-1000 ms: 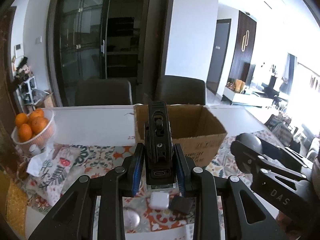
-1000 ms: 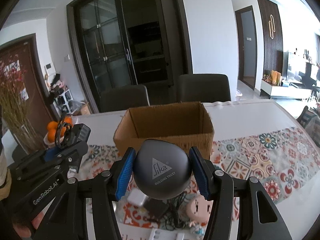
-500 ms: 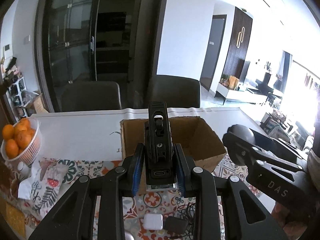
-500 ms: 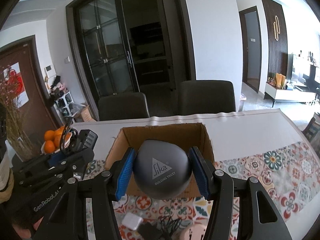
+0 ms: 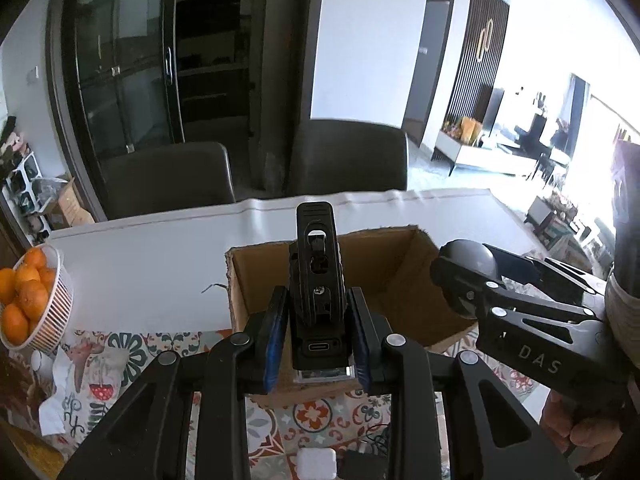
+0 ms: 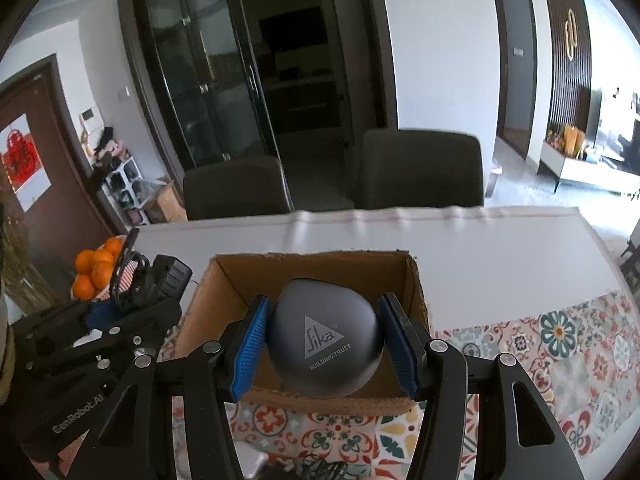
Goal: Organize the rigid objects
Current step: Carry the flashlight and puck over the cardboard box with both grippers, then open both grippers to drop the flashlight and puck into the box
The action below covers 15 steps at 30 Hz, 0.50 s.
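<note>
Two dark upholstered chairs [image 6: 420, 168] stand at twelve o'clock behind the white table [image 6: 480, 248]; black glass-door cabinets [image 6: 200, 80] beyond; bright daylight at three o'clock.

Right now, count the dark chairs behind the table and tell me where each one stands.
2. One dark upholstered chair stands at the white table's far edge, left of centre; the other dark upholstered chair stands beside it to the right. Others could be hidden outside the views.

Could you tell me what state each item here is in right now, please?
Left gripper: shut on the black device.
Right gripper: shut on the grey Sika case.
Cardboard box: open-topped, upright; no contents visible.
Orange basket: full of oranges.
White charger: lying on the patterned cloth.
</note>
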### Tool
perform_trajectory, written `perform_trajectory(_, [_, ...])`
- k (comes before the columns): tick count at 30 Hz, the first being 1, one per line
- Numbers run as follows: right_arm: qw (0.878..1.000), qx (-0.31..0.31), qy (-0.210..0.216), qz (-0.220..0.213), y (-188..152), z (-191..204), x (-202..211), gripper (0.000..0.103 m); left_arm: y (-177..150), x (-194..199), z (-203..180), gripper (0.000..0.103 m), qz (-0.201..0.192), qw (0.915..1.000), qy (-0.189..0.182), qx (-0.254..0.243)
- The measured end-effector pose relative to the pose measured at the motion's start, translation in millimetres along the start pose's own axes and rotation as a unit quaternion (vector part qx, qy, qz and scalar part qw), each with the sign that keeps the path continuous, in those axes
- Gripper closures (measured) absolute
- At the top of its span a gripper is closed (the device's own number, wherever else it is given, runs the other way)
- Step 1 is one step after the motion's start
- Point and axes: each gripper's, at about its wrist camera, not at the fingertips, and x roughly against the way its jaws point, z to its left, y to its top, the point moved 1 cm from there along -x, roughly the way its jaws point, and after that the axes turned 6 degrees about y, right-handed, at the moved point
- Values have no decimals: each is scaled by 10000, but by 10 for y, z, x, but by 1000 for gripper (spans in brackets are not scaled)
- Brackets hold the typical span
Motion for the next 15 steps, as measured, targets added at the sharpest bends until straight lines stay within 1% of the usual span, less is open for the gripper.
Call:
perform_trajectory(4, [9995, -91, 21, 317, 29, -124, -224, 47, 59, -184, -32, 73, 227, 9997, 23, -69])
perform_trajectory(7, [9988, -116, 29, 476, 44, -205, -353, 47, 84, -352, -50, 73, 431, 9990, 8, -88])
perform_trajectory(15, [9958, -275, 61, 874, -4, -389, -622, 47, 80, -637, -98, 73, 804, 9966, 80, -130])
